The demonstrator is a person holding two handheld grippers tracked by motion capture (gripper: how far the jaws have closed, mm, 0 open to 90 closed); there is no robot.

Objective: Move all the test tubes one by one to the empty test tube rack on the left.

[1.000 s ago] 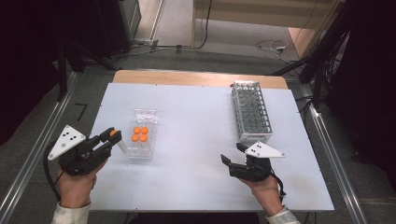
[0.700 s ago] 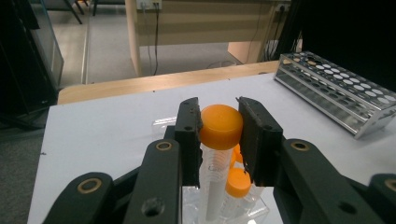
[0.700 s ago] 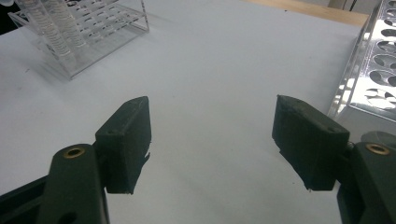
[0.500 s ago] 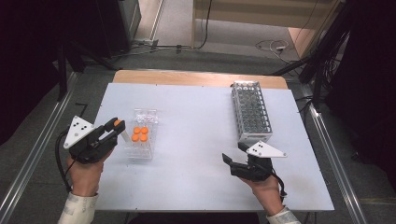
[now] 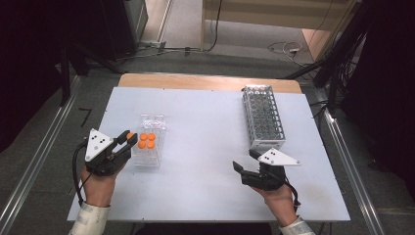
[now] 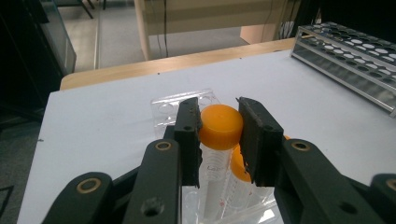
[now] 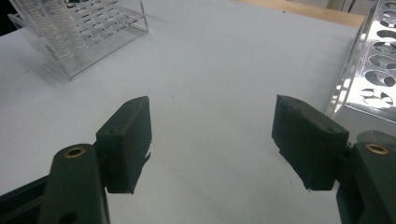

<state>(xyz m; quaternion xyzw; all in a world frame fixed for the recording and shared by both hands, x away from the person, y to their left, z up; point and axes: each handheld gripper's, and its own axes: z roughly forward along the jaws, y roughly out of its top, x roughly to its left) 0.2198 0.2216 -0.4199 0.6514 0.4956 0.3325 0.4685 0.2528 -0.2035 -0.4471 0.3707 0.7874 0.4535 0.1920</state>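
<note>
L gripper is clamped tight on the orange screw cap of a clear plastic tube; both pads press the cap's sides. Landmark: the clear acrylic tube rack on the white worktop. The held tube sits at the rack's near-left corner as the high view shows it, upright or nearly so, lower body down among the rack's walls; can't tell if its base rests in a well. A 2nd orange-capped tube stands just beside it, partly hidden by the right-hand pad in the left gripper view. From above, 4 orange caps cluster in the rack's middle, w/ the L gripper at the rack's left edge, its grey three-cornered plate behind it, and the hand below.

R gripper has jaws spread wide w/ nothing between them, just bare worktop. It sits well apart from the acrylic rack, to its right & nearer the person. The long metal-mesh tube rack lies far right of the acrylic rack, its near end just beyond the R gripper.
</note>
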